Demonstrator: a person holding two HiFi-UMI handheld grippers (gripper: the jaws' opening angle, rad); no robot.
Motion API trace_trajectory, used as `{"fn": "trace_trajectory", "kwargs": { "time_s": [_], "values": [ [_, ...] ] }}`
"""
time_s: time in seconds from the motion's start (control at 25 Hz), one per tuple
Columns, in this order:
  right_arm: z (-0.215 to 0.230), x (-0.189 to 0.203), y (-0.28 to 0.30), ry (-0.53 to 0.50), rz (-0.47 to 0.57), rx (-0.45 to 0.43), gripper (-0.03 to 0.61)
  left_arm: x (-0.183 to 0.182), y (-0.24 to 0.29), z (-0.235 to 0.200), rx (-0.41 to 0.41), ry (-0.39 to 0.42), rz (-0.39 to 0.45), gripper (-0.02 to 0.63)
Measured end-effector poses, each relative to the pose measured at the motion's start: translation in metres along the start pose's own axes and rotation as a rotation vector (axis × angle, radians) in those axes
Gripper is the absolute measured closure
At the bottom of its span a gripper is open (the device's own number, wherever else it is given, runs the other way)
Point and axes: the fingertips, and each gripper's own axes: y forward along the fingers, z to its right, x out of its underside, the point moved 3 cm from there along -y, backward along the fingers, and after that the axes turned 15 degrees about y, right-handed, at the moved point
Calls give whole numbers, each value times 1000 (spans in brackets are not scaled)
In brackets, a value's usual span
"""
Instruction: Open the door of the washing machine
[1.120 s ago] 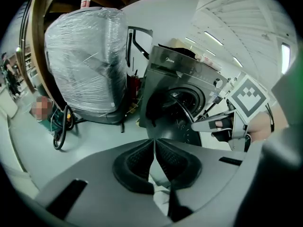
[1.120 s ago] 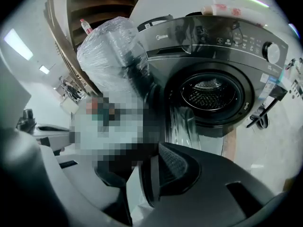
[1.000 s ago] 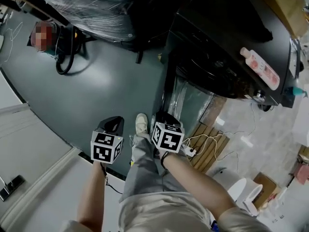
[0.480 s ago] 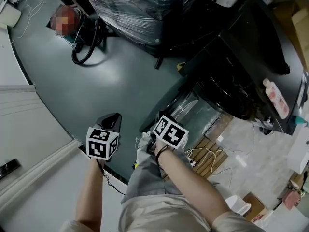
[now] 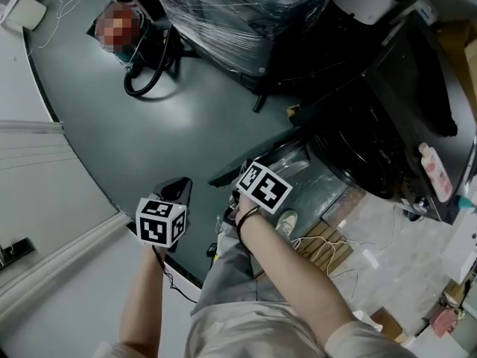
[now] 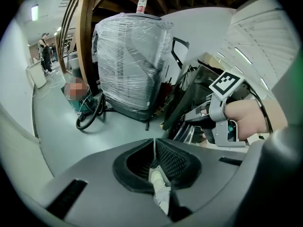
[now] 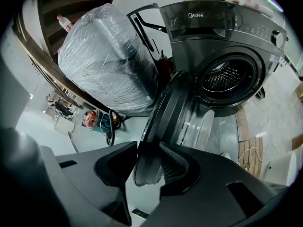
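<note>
Clearly, the round, dark-rimmed door (image 7: 163, 115) stands swung wide open.

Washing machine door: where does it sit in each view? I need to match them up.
Head view: door near centre, standing open, left of the drum opening.
Left gripper view: right of centre, partly seen.
Right gripper view: centre, edge-on between the jaws.
Shared landmark: plastic-wrapped bulk.

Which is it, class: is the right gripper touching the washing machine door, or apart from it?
Touching. The right gripper view shows the rim of the door clamped between the jaws of the right gripper, with both pads pressed against it.
</note>
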Motion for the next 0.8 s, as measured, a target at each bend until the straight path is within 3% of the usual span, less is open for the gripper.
{"fn": "trace_trajectory", "kwargs": {
  "time_s": [0.52, 0.68, 0.72, 0.8],
  "values": [
    [-74, -27, 42, 33, -35, -106, 439, -21, -2, -50, -68, -31, 38, 584],
    [-88, -39, 54, -35, -60, -146, 482, -34, -2, -60, -70, -42, 64, 584],
    [-87, -41, 55, -62, -69, -149, 544, -37, -3, -61, -68, -42, 69, 584],
    [-83, -43, 56, -111, -84, -158, 546, -41, -5, -63, -68, -38, 75, 584]
  ]
}}
